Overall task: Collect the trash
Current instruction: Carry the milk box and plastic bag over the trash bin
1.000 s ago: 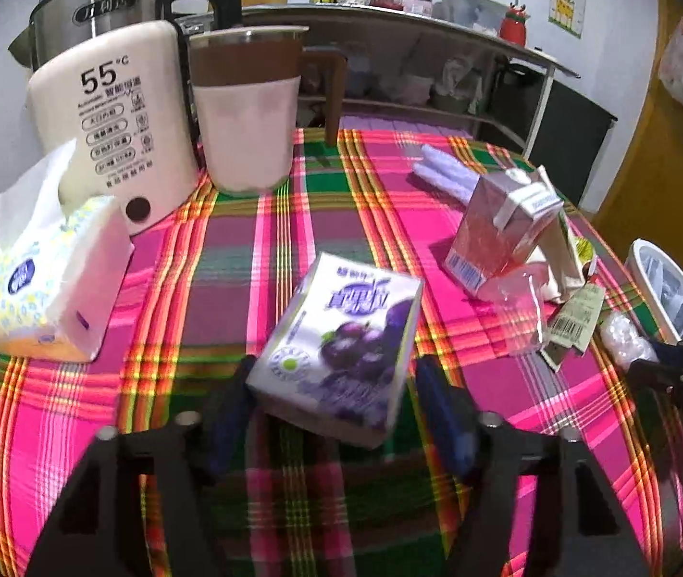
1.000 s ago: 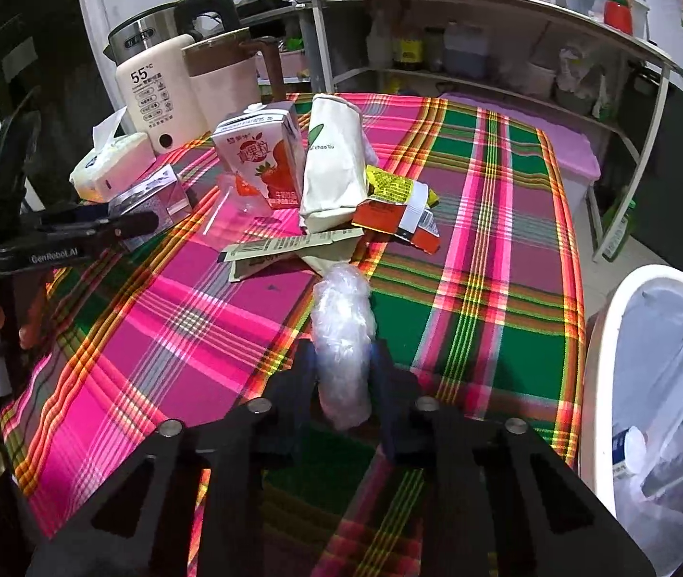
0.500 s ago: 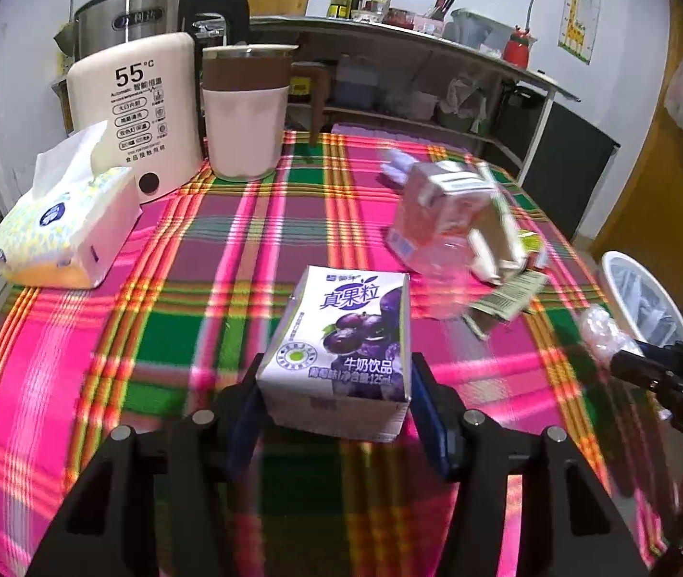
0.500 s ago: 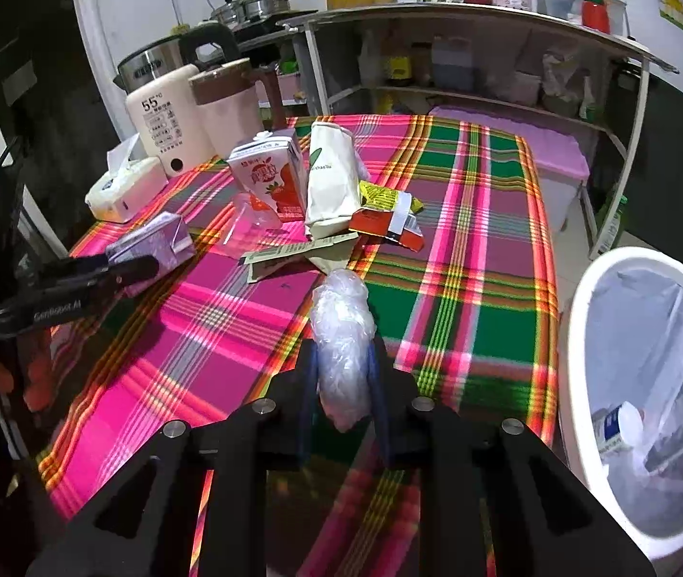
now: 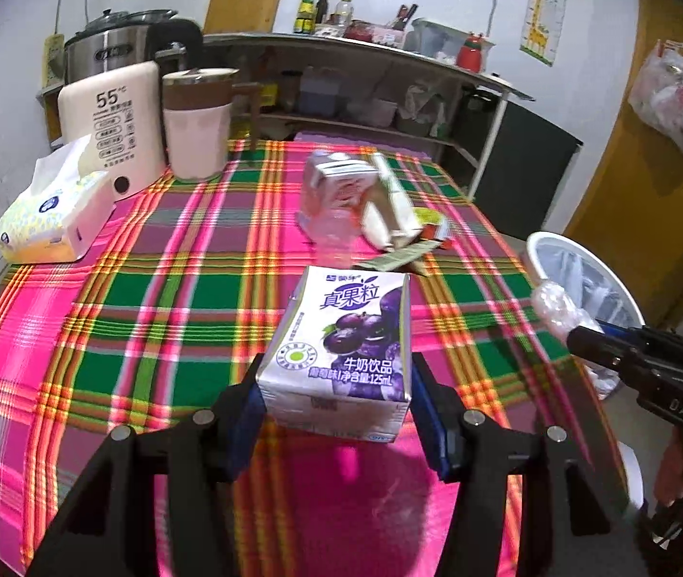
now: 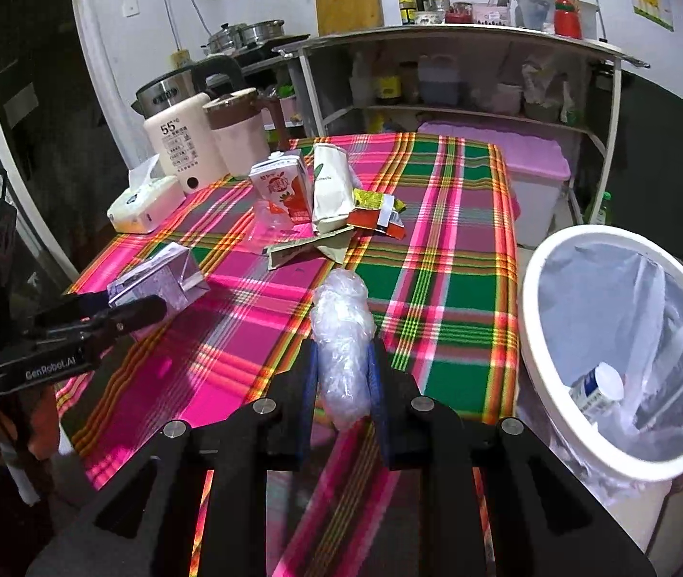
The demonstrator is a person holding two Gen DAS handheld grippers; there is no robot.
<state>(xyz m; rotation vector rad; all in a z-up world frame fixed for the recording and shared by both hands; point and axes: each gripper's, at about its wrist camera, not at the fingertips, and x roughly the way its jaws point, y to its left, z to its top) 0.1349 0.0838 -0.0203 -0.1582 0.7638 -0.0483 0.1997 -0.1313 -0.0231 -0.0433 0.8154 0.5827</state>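
Left gripper [image 5: 336, 399] clamped on purple milk carton [image 5: 341, 351], right gripper [image 6: 341, 384] on crumpled plastic wrap [image 6: 343, 336]; both lifted higher off the desk [image 6: 437, 288], white bin [image 6: 625, 351] now larger at right.

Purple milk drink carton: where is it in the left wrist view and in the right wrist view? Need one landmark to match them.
Left wrist: purple milk drink carton sits bottom centre, clamped between the left tool's blue pads, label facing the camera.
Right wrist: same carton is at the left edge, mid height, seen side-on in the left tool.
Shared landmark: the white trash bin, right of the table in both views.
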